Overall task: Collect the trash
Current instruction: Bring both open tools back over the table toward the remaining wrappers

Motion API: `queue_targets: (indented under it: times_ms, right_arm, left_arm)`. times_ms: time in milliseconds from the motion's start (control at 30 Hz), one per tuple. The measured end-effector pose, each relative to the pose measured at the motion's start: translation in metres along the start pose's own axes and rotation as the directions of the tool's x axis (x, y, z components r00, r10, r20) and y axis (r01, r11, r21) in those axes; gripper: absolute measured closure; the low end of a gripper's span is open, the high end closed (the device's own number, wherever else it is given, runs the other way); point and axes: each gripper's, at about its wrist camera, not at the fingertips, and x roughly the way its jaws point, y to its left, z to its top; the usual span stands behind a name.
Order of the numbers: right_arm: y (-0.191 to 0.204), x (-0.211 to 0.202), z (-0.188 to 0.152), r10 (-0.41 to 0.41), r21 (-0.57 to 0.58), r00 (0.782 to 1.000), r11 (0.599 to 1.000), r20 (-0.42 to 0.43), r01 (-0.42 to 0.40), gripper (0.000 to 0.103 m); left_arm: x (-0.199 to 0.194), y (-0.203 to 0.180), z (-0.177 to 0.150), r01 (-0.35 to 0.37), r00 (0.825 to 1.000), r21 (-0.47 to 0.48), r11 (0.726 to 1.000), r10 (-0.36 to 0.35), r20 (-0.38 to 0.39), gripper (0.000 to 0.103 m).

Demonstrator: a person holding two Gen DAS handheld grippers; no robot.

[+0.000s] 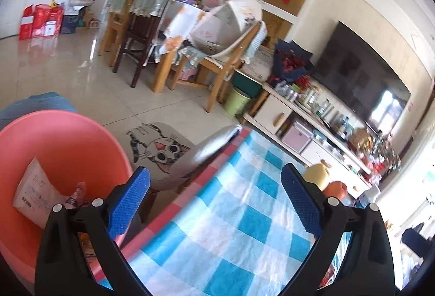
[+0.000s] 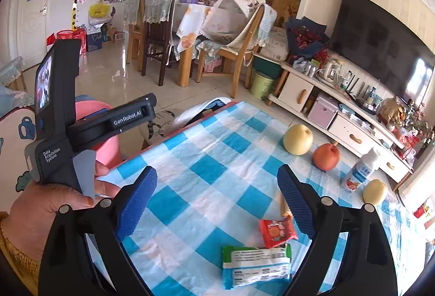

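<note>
The left gripper (image 1: 214, 198) is wide open w/ nothing between its blue pads. It hangs over the left edge of the table (image 1: 239, 214), which has a blue & white check cloth. Just left of it, below the table edge, sits a pink tub (image 1: 68, 143). Inside the tub lies a white wrapper (image 1: 35, 190) and a small pink packet (image 1: 77, 194).

The right gripper (image 2: 217, 195) is wide open too, empty, above the near part of the table. A hand (image 2: 51, 203) on the left holds the other gripper's black handle.

Trash on the table: a red snack packet (image 2: 277, 232) near the right pad, and a green & blue wipes pack (image 2: 255, 266) just nearer than it. They're close, maybe touching; can't tell.

Farther right: a yellow pear (image 2: 297, 139), a red apple (image 2: 326, 157), a small white bottle (image 2: 361, 171) & a small yellow fruit (image 2: 375, 191).
</note>
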Motion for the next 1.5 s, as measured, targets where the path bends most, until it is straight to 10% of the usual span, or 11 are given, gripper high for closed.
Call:
queue_targets:
  times_ms: [667, 1500]
  right_arm:
    - [-0.084, -0.033, -0.046, -0.110, 0.085, 0.993, 0.991, 0.049, 0.106, 0.006]
    - [-0.181, -0.039, -0.109, -0.121, 0.226, 0.987, 0.964, -0.107, 0.143, 0.005]
  left_arm:
    - [0.004, -0.077, -0.038, 0.014, 0.998, 0.258, 0.966, 0.004, -0.068, 0.005]
    - [0.010, -0.175, -0.101, 0.214, 0.969, 0.501, 0.839, -0.119, -0.215, 0.005]
